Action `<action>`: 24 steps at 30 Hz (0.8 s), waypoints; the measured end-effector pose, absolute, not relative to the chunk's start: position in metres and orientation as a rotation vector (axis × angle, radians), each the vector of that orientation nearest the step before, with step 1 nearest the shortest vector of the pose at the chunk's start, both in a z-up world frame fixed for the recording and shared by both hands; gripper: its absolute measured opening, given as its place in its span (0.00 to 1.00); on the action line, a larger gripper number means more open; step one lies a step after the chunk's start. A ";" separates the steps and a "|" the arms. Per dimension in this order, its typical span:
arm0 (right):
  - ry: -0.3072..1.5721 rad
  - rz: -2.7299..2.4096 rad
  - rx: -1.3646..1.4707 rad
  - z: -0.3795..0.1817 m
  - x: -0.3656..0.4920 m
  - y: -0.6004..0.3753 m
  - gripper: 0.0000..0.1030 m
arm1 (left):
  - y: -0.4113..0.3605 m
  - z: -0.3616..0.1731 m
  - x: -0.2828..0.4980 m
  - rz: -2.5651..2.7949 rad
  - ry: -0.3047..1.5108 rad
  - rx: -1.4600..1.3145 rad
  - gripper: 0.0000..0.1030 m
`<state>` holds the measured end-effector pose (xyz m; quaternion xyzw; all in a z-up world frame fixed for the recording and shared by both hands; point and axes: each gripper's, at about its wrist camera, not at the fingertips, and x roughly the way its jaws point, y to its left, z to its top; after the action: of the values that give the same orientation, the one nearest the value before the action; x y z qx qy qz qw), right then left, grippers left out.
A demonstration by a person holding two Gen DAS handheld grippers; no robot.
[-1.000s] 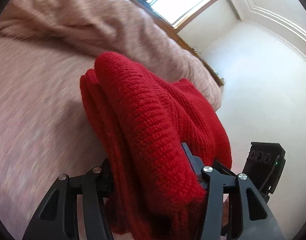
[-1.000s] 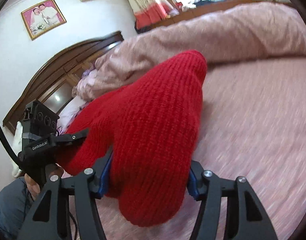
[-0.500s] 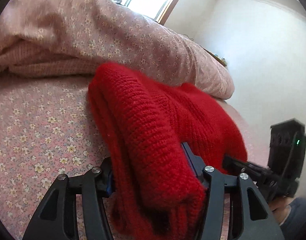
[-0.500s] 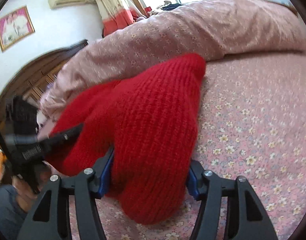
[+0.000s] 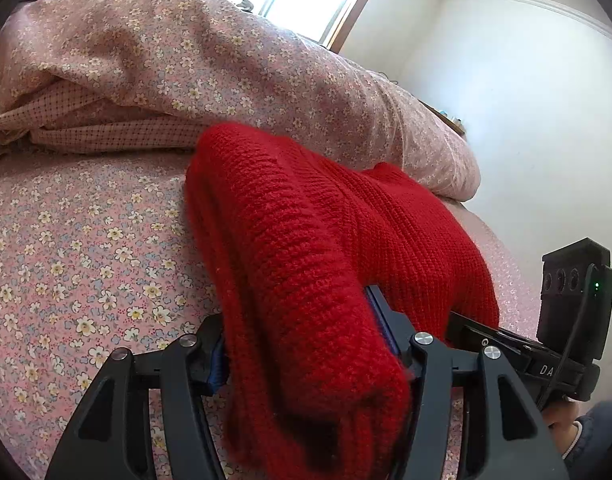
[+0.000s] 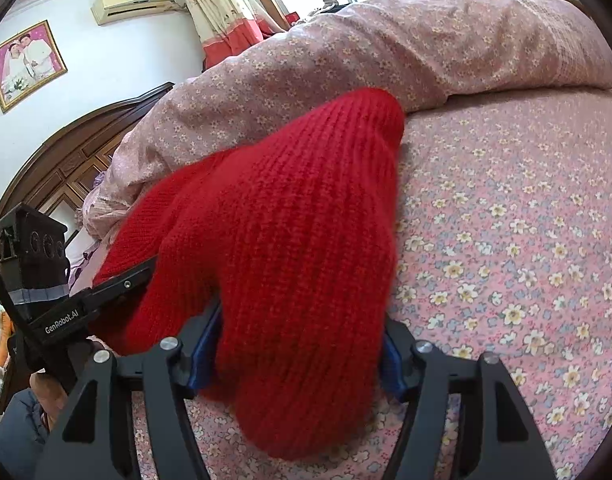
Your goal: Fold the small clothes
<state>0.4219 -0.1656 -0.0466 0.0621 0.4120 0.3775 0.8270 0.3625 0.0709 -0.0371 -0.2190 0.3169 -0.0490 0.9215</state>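
A folded red knit sweater lies bunched on the pink floral bed sheet. My left gripper is shut on its left end, the thick knit filling the jaws. My right gripper is shut on the other end of the sweater. Each gripper shows in the other's view: the right one at the lower right of the left wrist view, the left one at the lower left of the right wrist view. The fingertips are hidden in the knit.
A rolled pink floral duvet lies along the far side of the bed, just behind the sweater; it also shows in the right wrist view. A dark wooden headboard stands at the left. A white wall is at the right.
Both grippers have come down with the sweater towards the sheet, close in front of the duvet. The motion blur has gone. The grips have not changed.
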 end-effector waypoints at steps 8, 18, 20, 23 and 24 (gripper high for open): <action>0.876 0.804 0.138 -0.046 0.421 -0.166 0.67 | 0.072 -0.038 0.362 -0.097 0.651 -0.450 0.52; 0.888 0.807 0.157 -0.048 0.421 -0.166 0.70 | 0.071 -0.037 0.363 -0.095 0.652 -0.449 0.53; 0.891 0.808 0.161 -0.049 0.421 -0.165 0.70 | 0.071 -0.037 0.363 -0.095 0.652 -0.447 0.53; 0.887 0.803 0.150 -0.048 0.420 -0.162 0.70 | 0.070 -0.037 0.364 -0.091 0.653 -0.443 0.53; 0.886 0.801 0.150 -0.048 0.419 -0.163 0.70 | 0.071 -0.037 0.364 -0.091 0.653 -0.442 0.53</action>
<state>0.4195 -0.1634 -0.0484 0.0705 0.4166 0.3768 0.8243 0.3635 0.0706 -0.0375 -0.2154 0.3179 -0.0442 0.9223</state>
